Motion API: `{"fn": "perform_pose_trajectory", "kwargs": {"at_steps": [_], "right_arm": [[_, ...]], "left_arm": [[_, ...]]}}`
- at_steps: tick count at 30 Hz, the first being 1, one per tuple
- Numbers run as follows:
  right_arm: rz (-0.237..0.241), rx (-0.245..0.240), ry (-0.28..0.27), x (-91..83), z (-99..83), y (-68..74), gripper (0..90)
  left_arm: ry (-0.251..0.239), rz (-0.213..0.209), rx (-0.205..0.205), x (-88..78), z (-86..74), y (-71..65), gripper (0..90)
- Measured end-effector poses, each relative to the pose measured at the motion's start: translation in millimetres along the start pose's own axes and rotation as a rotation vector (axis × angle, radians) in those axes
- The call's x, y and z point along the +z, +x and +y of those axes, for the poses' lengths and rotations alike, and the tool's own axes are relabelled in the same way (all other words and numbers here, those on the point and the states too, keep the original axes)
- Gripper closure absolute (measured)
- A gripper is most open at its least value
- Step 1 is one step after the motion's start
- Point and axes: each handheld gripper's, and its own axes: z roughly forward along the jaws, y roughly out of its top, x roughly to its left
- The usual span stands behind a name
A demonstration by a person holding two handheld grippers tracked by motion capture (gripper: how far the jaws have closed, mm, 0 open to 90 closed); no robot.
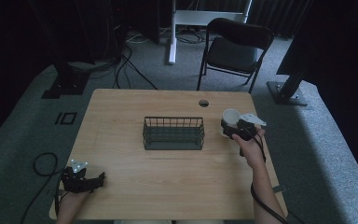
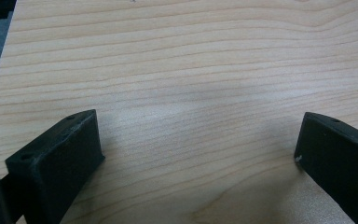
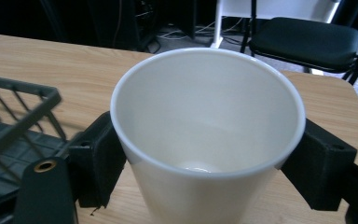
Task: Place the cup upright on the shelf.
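Observation:
A white cup stands upright at the table's right side, just right of a dark wire basket. My right gripper is shut on the cup, with one black jaw pressed against each side of its wall. In the right gripper view the empty cup sits between the jaws of the right gripper, and the basket is at the left. My left gripper rests open at the front left corner of the table. Bare wood lies between the jaws of the left gripper.
The wooden table has a round cable hole near its far edge. A black folding chair stands behind it on grey carpet. Cables trail on the floor at the left.

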Motion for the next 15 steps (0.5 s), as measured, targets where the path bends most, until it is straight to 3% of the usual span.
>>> {"fn": "perform_pose_trajectory", "kwargs": {"at_steps": [15], "right_arm": [[0.050,-0.030,-0.034,-13.2,28.0,14.6,20.8]], "left_arm": [[0.000,0.000,0.000,0.0,0.0,0.0,0.7]]}}
